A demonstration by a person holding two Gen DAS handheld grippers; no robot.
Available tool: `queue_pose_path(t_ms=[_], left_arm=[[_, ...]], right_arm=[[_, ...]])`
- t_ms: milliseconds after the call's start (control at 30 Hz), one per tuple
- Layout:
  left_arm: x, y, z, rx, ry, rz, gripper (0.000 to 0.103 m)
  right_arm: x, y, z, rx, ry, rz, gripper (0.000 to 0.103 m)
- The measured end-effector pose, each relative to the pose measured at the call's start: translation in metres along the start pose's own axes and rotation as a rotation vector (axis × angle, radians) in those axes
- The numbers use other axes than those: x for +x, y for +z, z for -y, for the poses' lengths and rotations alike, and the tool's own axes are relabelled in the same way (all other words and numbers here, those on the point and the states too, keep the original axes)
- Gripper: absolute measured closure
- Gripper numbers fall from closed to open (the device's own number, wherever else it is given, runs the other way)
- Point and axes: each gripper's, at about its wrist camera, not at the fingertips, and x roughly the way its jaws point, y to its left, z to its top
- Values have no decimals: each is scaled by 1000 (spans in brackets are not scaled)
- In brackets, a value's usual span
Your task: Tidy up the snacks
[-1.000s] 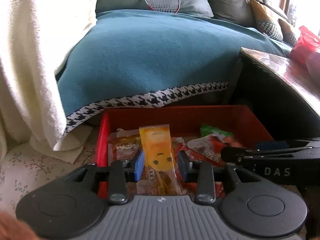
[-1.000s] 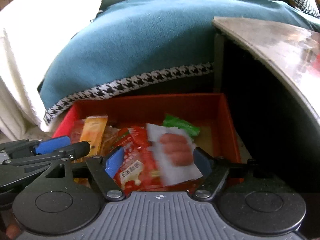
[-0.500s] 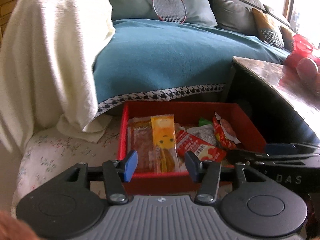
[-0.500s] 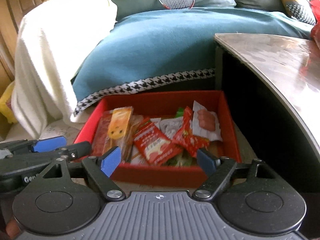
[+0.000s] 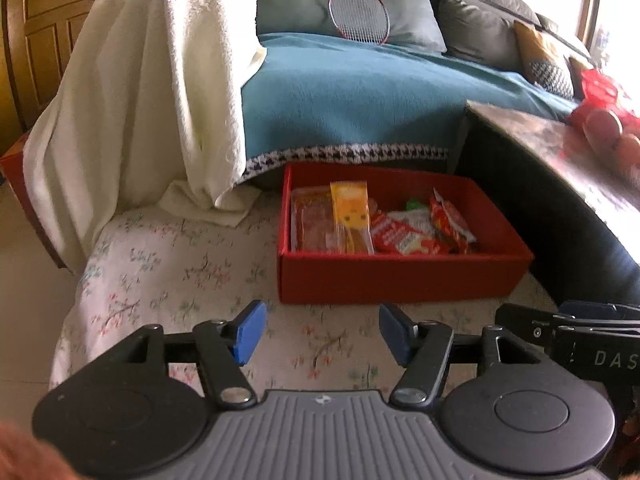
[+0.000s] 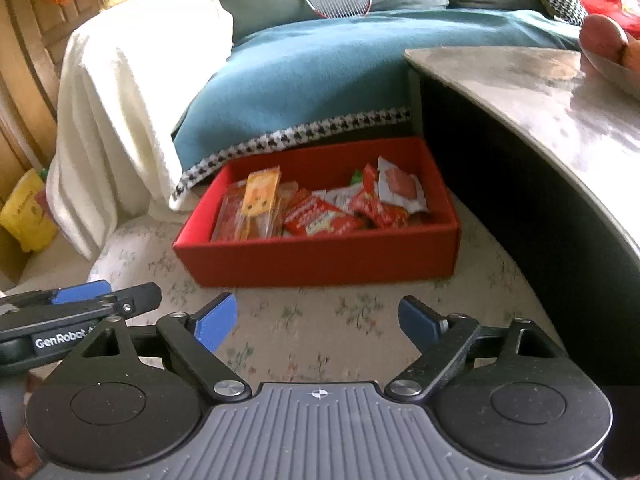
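Both grippers had pulled back from the red box (image 5: 404, 278) since the earlier frames, when they hung right over the snacks; now they sat short of its near wall, above the floral cover (image 5: 168, 272). The left gripper (image 5: 319, 334) was spread wide and held nothing, and the right gripper (image 6: 316, 318) was likewise wide apart and empty.

From the left wrist view the box lay at about 12 o'clock, just beyond the blue fingertips (image 5: 249, 331). Inside it, a clear brownish packet (image 5: 310, 224) lay flat at the 9 o'clock end, with an orange packet with a face (image 5: 351, 216) lying partly on top of it. Red packets (image 5: 404, 238) filled the middle toward 3 o'clock, and a scrap of green wrapper (image 5: 414, 204) showed near the far wall. From the right wrist view a white packet with a red picture (image 6: 400, 188) leaned up at the box's 2 o'clock corner; its print was too blurred to read.

At 3 o'clock of the box stood a dark table (image 6: 532, 92), close beside it. Beyond, at 12 o'clock, a teal blanket (image 5: 360, 96) hung over a couch, and a white towel (image 5: 152, 80) draped down at 10 o'clock.
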Motion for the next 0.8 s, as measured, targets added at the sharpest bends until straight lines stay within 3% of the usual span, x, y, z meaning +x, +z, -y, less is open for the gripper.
queue_pose_path(t_ms=[200, 800], left_arm=[[-18, -16, 8, 30, 2, 16, 37], [-36, -38, 9, 48, 22, 15, 35]], right_arm=[[-12, -19, -7, 3, 0, -9, 10], [-30, -40, -13, 14, 5, -1, 8]])
